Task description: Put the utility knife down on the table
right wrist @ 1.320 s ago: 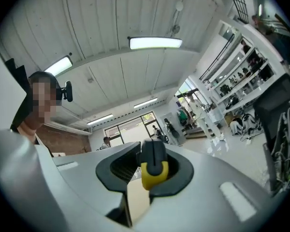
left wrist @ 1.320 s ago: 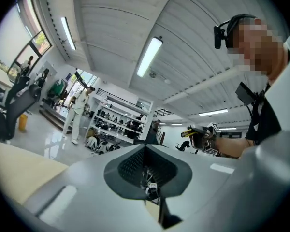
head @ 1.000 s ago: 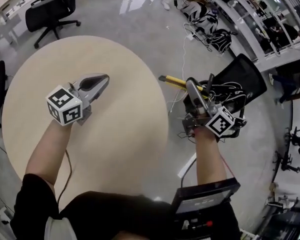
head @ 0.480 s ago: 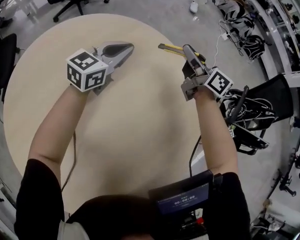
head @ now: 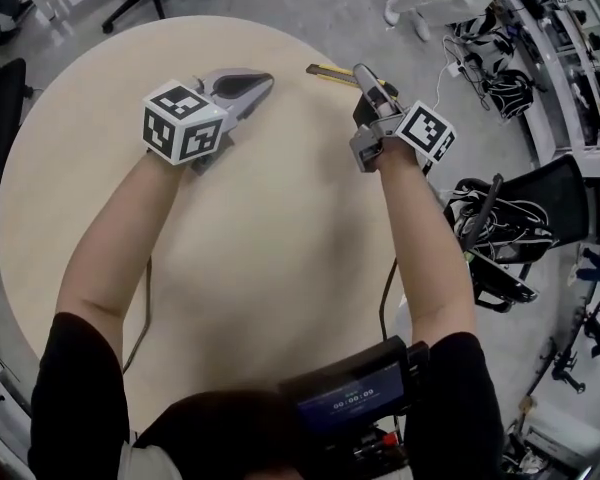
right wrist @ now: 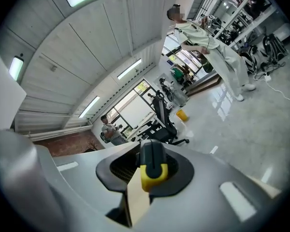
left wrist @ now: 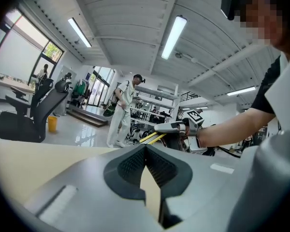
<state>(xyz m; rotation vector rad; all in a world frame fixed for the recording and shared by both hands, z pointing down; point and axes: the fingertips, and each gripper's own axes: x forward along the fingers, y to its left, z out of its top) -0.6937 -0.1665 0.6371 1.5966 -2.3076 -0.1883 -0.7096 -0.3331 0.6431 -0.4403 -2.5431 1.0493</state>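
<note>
Your right gripper (head: pixel 362 74) is clamped on the utility knife (head: pixel 326 70). The knife's yellow body sticks out past the jaws, over the round table's (head: pixel 250 268) far edge. Your left gripper (head: pixel 252 80) is closed on nothing, over the table.

The person wears a black short-sleeved shirt, the left sleeve (head: pixel 75 388) and right sleeve (head: pixel 468 383) flanking a dark screen unit (head: pixel 355 400) with pale digits. Beyond the screen unit, the left gripper (head: pixel 266 79) and right gripper (head: pixel 361 72) are smooth grey shells. Each carries a white cube with black square markers. A thin black cable (head: pixel 384 303) runs up from the screen unit.
</note>
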